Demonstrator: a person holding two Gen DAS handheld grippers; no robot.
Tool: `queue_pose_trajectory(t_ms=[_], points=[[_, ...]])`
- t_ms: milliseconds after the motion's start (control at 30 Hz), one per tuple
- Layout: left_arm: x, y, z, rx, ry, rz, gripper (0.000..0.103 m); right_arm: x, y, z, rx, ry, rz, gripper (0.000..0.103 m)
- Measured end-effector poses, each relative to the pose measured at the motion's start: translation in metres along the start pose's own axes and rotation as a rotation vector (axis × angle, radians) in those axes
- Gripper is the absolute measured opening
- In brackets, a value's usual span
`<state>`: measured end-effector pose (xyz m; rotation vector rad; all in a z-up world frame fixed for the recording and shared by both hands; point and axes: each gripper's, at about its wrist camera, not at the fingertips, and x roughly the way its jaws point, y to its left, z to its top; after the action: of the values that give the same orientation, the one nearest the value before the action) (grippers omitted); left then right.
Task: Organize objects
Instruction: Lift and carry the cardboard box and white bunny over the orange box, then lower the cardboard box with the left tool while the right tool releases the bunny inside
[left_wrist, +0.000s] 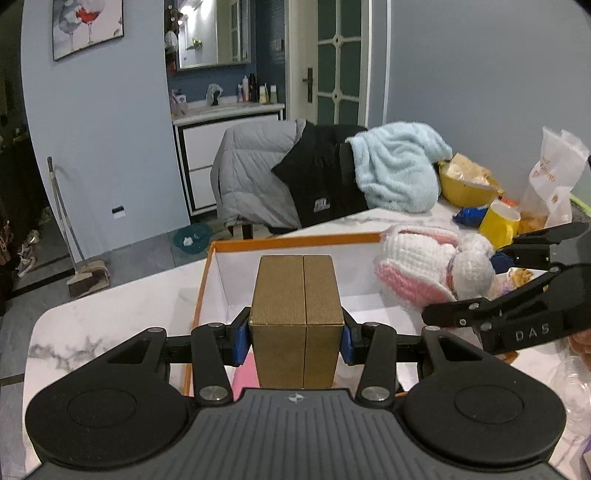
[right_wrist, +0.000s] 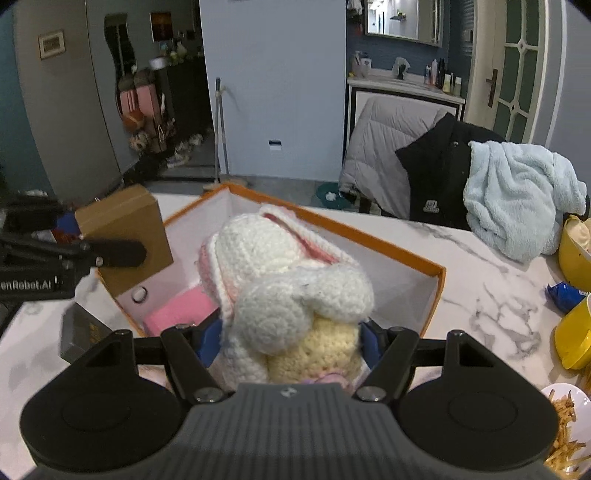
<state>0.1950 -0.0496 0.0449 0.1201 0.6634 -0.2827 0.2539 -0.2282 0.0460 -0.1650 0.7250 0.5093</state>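
A gold box (left_wrist: 297, 317) is being gripped by the left claw (left_wrist: 295, 338) and a knitted rabbit (right_wrist: 291, 295) by the right claw (right_wrist: 290, 341), both being carried over the orange box (right_wrist: 413, 256) mid-frame on the bench (right_wrist: 480, 280), where lowering and release are judged next.

Grey padded jacket (left_wrist: 255, 170) and black jacket (left_wrist: 317, 177) draped over a chair, pale blue fleece (left_wrist: 399, 166) beside them, yellow bowl (left_wrist: 465, 188), yellow cup (left_wrist: 500, 223), broom (left_wrist: 79, 251) against wall, plate of fries (right_wrist: 567, 424)
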Motion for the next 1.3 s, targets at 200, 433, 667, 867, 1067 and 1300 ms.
queue_pose_trajectory(t_ms=[200,433,667,867,1067,1300], points=[[0.029,0.007,-0.005,-0.005,0.053,0.020,0.053,0.025,-0.003,-0.006,-0.035,0.052,-0.040,0.073],[0.054,0.016,-0.011,-0.014,0.110,0.048,0.053,0.050,0.000,-0.011,-0.076,0.097,-0.062,0.073],[0.070,0.019,-0.017,-0.007,0.176,0.080,0.053,0.066,-0.001,-0.015,-0.096,0.138,-0.069,0.073],[0.079,0.015,-0.023,0.014,0.212,0.091,0.053,0.074,-0.002,-0.019,-0.106,0.161,-0.070,0.073],[0.079,0.014,-0.022,0.023,0.214,0.101,0.053,0.073,0.000,-0.018,-0.110,0.167,-0.069,0.074],[0.076,0.015,-0.021,0.026,0.199,0.098,0.060,0.071,-0.001,-0.018,-0.083,0.157,-0.090,0.078]])
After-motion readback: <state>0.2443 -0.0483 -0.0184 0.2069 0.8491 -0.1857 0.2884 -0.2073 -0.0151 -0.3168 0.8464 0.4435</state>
